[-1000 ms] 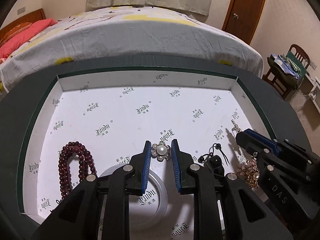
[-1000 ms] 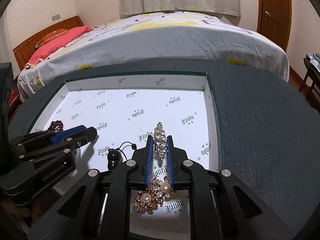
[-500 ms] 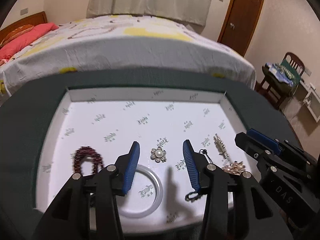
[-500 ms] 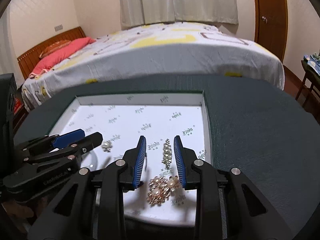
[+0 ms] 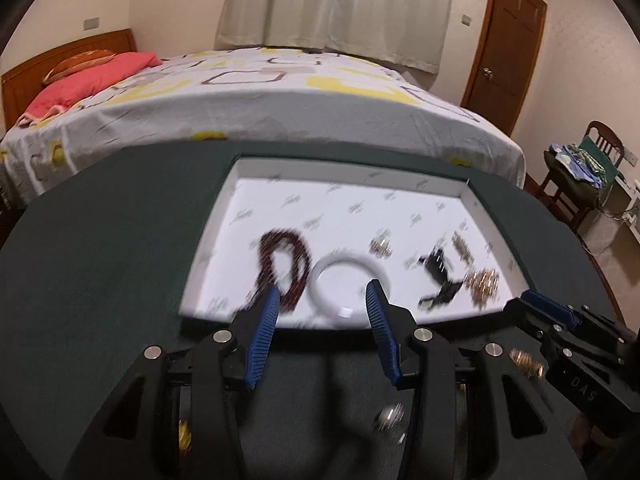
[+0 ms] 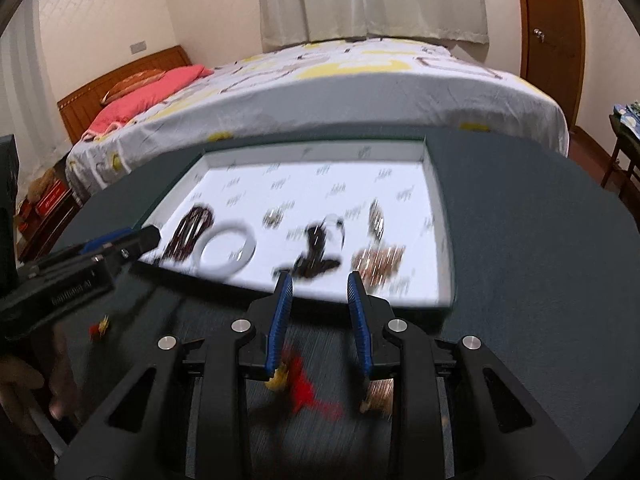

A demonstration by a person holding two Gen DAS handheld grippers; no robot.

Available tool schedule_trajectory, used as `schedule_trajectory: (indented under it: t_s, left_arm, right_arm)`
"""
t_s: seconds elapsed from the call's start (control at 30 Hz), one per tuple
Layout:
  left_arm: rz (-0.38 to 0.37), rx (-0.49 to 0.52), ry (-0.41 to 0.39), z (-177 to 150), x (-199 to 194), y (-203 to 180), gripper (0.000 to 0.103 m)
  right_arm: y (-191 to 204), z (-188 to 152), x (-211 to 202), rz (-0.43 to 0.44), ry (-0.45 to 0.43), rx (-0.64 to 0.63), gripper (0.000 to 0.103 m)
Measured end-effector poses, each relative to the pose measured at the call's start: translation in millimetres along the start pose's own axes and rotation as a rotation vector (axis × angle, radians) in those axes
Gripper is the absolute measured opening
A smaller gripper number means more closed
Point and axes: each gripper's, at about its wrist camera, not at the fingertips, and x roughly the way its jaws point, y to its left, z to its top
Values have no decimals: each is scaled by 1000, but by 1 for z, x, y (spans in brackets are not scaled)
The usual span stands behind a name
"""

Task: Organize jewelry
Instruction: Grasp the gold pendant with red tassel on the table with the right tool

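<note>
A white tray [image 5: 352, 178] [image 6: 316, 154] lies on the dark green table and holds a dark red bead bracelet [image 5: 284, 258] [image 6: 188, 232], a white bangle [image 5: 346, 276] [image 6: 226, 252], a pearl brooch [image 5: 380, 246], a black piece [image 5: 438, 276] [image 6: 318, 250], a crystal bar [image 6: 376, 216] and a gold pearl cluster [image 5: 484, 284] [image 6: 378, 262]. My left gripper [image 5: 322, 304] and right gripper [image 6: 320, 284] are open, empty, and above the tray's near edge. Both views are blurred.
Loose pieces lie on the table in front of the tray: a red and gold piece [image 6: 304, 386], a gold piece [image 6: 376, 396], a small silver piece [image 5: 390, 416]. A bed [image 5: 240, 96] stands behind the table; a chair [image 5: 576, 176] is at right.
Both grippers opened, let go of the pearl brooch and the crystal bar, and drew back from inside the tray to its near edge.
</note>
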Motion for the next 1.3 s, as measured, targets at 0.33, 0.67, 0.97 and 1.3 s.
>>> schedule_trajectory:
  t_s: [0.33,0.67,0.97,1.3]
  left_arm:
    - [78,-27,54,-55,-27,22,45]
    - [139,-86,61,-72,-33,49,45]
    - [158,-104,81,-74,-26,59,45]
    - [163,-117,94,-76,-23,65,45]
  right_arm:
    - [15,-45,-8,25,60,-15,28]
    - [24,-45,2,13,66,-27,32]
    - [29,-46,18,-13,115,-52,35]
    - [28,-49,13,0,116,-58,18]
